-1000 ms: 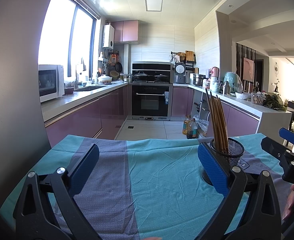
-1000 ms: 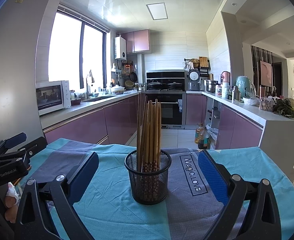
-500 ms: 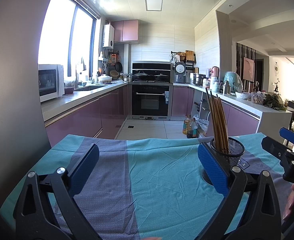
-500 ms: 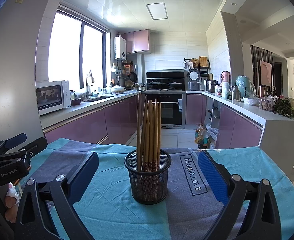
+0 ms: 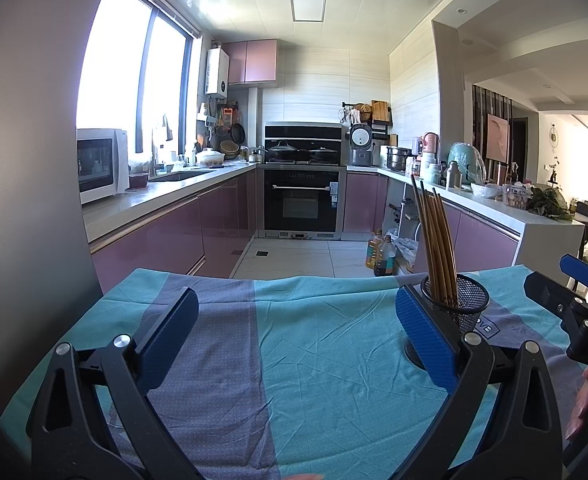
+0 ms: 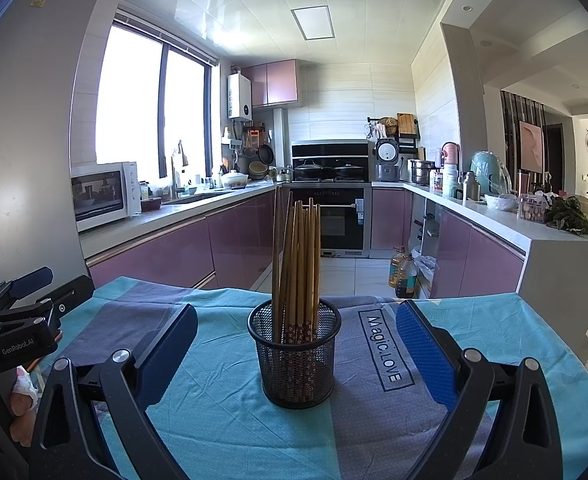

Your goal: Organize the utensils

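Note:
A black mesh cup (image 6: pixel 294 360) stands upright on the teal and grey cloth, holding several brown wooden chopsticks (image 6: pixel 297 264) on end. My right gripper (image 6: pixel 295 350) is open, with the cup centred ahead between its blue pads (image 6: pixel 423 356) and not touched. In the left wrist view the same cup (image 5: pixel 455 312) and chopsticks (image 5: pixel 435 248) sit at the right, partly behind one blue pad (image 5: pixel 423 338). My left gripper (image 5: pixel 295 340) is open over bare cloth with nothing between its fingers. Each gripper shows at the edge of the other's view, as the right gripper (image 5: pixel 573 304) and the left gripper (image 6: pixel 14 320).
The table cloth (image 5: pixel 325 360) ends at a far edge, with kitchen floor beyond. Purple cabinets and a counter with a microwave (image 6: pixel 102 194) run along the left. An oven (image 6: pixel 339 216) stands at the back. Oil bottles (image 6: pixel 403 272) sit on the floor by the right counter.

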Motion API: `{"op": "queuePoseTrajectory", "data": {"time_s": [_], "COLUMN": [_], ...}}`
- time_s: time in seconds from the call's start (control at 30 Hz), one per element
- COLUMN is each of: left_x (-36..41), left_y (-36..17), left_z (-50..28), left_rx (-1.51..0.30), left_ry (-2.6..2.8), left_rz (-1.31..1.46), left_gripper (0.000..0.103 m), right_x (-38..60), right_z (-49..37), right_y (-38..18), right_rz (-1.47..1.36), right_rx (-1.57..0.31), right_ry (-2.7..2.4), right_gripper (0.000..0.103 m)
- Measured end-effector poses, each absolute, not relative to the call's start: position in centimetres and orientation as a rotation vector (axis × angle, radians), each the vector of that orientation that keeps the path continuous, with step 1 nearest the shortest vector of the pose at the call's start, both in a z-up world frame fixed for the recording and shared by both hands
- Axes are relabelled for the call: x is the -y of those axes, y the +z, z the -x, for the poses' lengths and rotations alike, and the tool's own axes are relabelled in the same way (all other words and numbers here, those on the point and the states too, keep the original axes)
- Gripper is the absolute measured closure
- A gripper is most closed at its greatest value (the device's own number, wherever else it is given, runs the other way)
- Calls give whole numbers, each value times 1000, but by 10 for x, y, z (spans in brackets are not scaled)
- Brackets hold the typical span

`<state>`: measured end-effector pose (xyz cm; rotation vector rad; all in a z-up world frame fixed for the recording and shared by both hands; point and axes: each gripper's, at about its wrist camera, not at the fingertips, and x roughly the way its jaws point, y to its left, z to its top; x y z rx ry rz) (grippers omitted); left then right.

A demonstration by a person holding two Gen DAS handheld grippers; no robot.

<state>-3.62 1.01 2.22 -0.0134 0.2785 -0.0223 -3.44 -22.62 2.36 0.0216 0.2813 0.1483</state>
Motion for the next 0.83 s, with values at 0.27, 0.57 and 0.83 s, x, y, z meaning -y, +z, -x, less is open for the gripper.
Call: {"op": "queuePoseTrajectory", "data": {"time_s": [0.27,0.57,0.83], "left_x": [-11,-7,-22], "left_y": [22,15,-8], "left_z": [36,35,0], "left_rx": [-278,-287,-478], "left_ry": [-22,-16,-46], "left_rz": [13,-1,36], "left_gripper": [6,6,6], "right_x": [226,230,294], "right_z": [34,32,-21], "right_y": [23,19,-17], "right_rz": [-21,-27,-9], "right_rx": [-284,-300,-568], "right_ry": [147,138,-25], "right_gripper": [7,7,7]}}
